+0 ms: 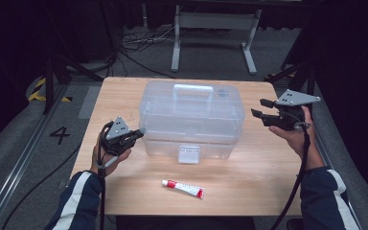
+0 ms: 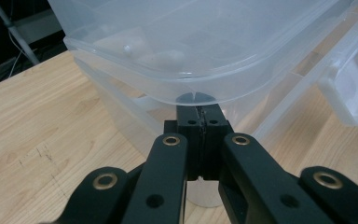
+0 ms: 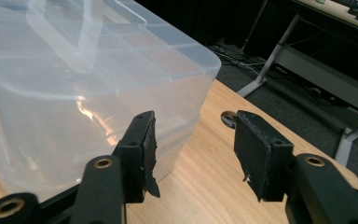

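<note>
A clear plastic box (image 1: 191, 115) with a lid, a top handle (image 1: 192, 89) and a front latch (image 1: 189, 154) stands in the middle of the wooden table (image 1: 124, 96). My left gripper (image 1: 142, 131) is at the box's left end. In the left gripper view the left gripper (image 2: 198, 108) is shut, its tips just under the lid's rim (image 2: 168, 79) with nothing between them. To the right of the box, my right gripper (image 1: 257, 107) is held above the table. It stands open beside the box's wall (image 3: 74, 116), and its pads (image 3: 256, 149) hold nothing.
A white and red tube (image 1: 183, 188) lies near the table's front edge, in front of the box. Beyond the table stand a white desk frame (image 1: 211, 28) and loose cables (image 1: 139, 43) on the floor. Dark stands flank both sides.
</note>
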`<act>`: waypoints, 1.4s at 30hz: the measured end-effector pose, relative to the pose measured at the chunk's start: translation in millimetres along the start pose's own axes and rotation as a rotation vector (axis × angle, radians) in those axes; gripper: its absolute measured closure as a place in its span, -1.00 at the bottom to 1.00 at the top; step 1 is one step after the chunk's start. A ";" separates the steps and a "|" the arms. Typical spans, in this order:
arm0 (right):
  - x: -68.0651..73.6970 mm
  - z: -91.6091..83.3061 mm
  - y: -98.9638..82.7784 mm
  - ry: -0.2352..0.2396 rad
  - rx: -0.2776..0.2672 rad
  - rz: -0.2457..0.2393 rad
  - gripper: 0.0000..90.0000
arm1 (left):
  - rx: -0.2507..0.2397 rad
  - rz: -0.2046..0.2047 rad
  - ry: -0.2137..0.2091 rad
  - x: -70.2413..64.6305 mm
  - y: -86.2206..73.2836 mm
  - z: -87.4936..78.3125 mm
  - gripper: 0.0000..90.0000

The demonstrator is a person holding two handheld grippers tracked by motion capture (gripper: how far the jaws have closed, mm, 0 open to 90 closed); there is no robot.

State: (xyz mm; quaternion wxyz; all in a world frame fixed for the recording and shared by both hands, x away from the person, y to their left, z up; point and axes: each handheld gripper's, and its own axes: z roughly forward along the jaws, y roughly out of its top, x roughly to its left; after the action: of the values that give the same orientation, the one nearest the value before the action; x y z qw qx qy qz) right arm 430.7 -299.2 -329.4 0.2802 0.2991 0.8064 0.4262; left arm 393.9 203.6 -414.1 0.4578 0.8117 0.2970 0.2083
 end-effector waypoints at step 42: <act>32.6 29.5 -59.1 0.108 -0.065 -0.055 -0.07 | -0.009 0.004 -0.002 4.4 4.1 1.9 0.98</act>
State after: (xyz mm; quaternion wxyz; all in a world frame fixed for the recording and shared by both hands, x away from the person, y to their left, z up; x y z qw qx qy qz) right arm 415.5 -287.4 -400.5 0.2575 0.2440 0.8141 0.4597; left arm 399.5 203.7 -411.1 0.4614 0.8104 0.2940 0.2094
